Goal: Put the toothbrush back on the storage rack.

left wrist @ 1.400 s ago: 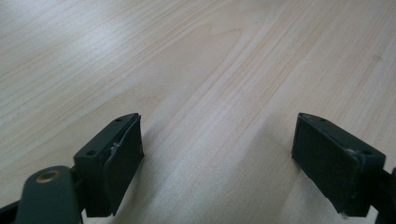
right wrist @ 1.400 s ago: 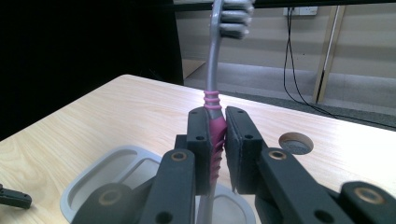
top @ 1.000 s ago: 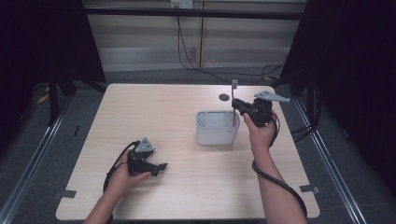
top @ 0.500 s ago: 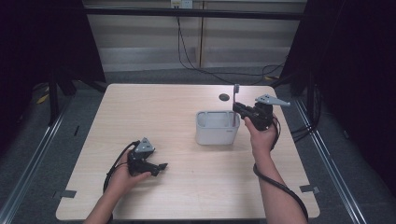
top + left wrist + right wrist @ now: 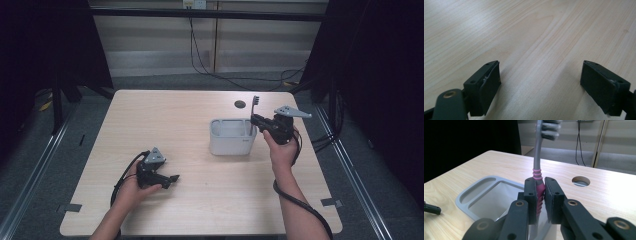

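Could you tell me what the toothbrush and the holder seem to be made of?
Toothbrush: probably plastic, a smooth grey stem with a ribbed pink grip that looks rubbery, and grey bristles on top. Holder: likely moulded plastic, matte light grey, with rounded rims and no seams; ceramic can't be ruled out.

Worktop (image 5: 175, 120): light wood, rounded corners. Small round hole (image 5: 240, 104) in it near far edge, about 1 o'clock from middle. Grey floor (image 5: 30, 165) all around. Black cables (image 5: 210, 65) hang down pale back wall (image 5: 150, 35) at 12 o'clock. Dark curtains (image 5: 45, 45) at 10 and 2 o'clock. Tape bits (image 5: 70, 207) at near corners.
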